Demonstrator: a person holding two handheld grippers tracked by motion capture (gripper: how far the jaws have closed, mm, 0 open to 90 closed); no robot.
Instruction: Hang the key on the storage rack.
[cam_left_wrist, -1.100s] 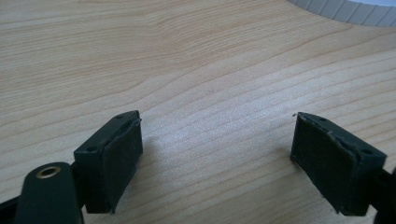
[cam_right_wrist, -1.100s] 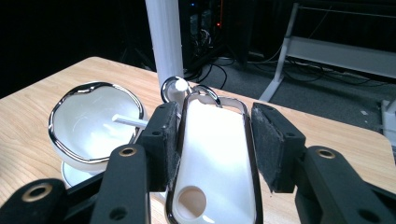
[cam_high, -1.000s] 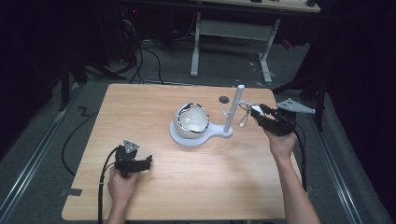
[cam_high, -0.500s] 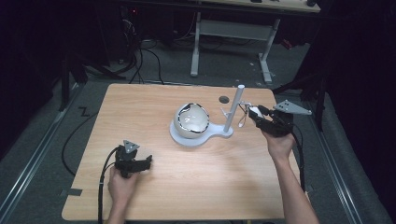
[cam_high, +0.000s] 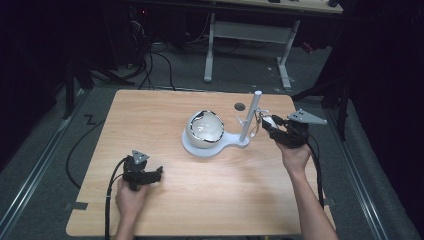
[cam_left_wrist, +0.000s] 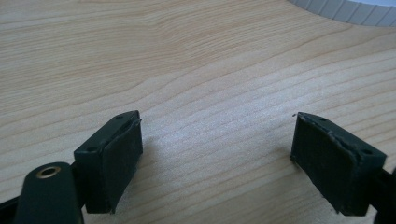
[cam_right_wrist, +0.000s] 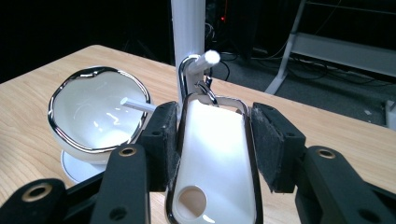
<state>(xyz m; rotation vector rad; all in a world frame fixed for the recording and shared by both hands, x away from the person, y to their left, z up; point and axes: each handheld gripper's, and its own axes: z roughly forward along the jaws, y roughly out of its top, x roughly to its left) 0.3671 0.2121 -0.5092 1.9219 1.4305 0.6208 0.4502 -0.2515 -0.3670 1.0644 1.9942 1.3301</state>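
A white stand (cam_high: 215, 147) sits mid-table, carrying a round white bowl with a chrome rim (cam_high: 205, 127) and an upright post (cam_high: 251, 117). My right gripper (cam_high: 267, 123) is just right of the post, shut on a flat white tag with a chrome edge (cam_right_wrist: 215, 154). The tag's metal clip (cam_right_wrist: 189, 70) is looped over a short white peg (cam_right_wrist: 204, 59) that sticks out of the post (cam_right_wrist: 188, 28). The bowl (cam_right_wrist: 98, 109) lies to the left behind it. My left gripper (cam_high: 157, 172) rests on the table at the front left. It (cam_left_wrist: 217, 140) is open, with bare wood between its pads.
The wooden table (cam_high: 165, 107) has a small dark hole (cam_high: 240, 106) behind the stand. The stand's white base edge (cam_left_wrist: 345, 9) is ahead of the left gripper. Cables (cam_high: 107, 200) trail off the front; a desk frame (cam_high: 250, 35) stands on the floor beyond.
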